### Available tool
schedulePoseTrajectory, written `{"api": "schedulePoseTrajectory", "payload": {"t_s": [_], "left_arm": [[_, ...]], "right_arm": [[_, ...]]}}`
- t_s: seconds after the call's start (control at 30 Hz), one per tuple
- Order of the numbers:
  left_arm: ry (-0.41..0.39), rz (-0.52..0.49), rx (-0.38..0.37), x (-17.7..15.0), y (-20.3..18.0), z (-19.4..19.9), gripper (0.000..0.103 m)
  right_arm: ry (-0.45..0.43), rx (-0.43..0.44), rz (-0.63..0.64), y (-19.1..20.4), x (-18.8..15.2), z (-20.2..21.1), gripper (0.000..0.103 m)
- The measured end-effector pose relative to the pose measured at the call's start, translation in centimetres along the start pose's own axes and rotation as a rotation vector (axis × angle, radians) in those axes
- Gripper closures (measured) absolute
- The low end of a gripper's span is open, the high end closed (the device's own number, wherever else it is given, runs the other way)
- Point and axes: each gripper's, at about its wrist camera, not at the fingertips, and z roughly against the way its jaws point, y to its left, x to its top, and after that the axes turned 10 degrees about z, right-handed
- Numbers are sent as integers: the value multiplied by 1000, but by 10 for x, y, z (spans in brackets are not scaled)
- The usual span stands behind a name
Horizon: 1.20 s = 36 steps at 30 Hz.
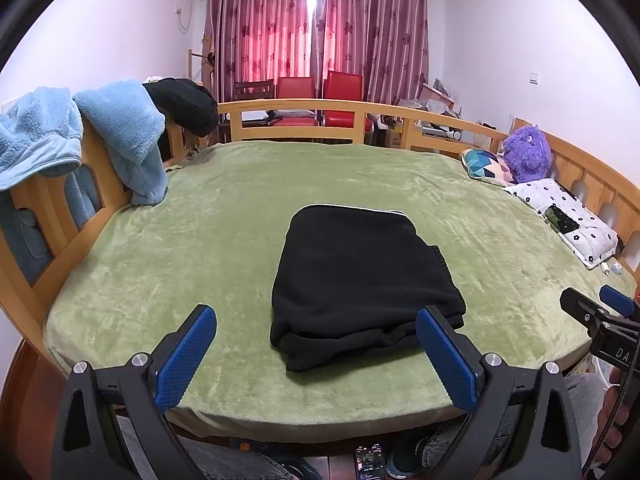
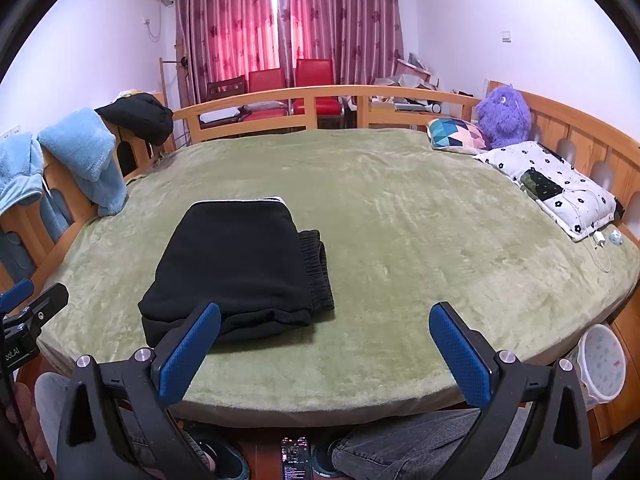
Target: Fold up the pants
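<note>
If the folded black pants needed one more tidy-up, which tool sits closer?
Probably the left tool: the pants lie straight ahead of it. They lie off to one side of the right tool.

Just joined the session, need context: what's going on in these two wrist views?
A person with a gripper in each hand is folding pants on a bed. The black pants lie in a compact folded stack on the green blanket. The left gripper and the right gripper are both open and hold nothing, at the near edge of the bed. The fold looks finished.
</note>
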Motion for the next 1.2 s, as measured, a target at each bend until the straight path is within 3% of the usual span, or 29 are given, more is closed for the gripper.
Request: {"api": "schedulePoseTrajectory", "payload": {"t_s": [1.2], "left_arm": [[1, -7, -7, -2, -3, 3, 2]], "right_arm": [[-4, 10, -2, 2, -4, 2, 1]]}}
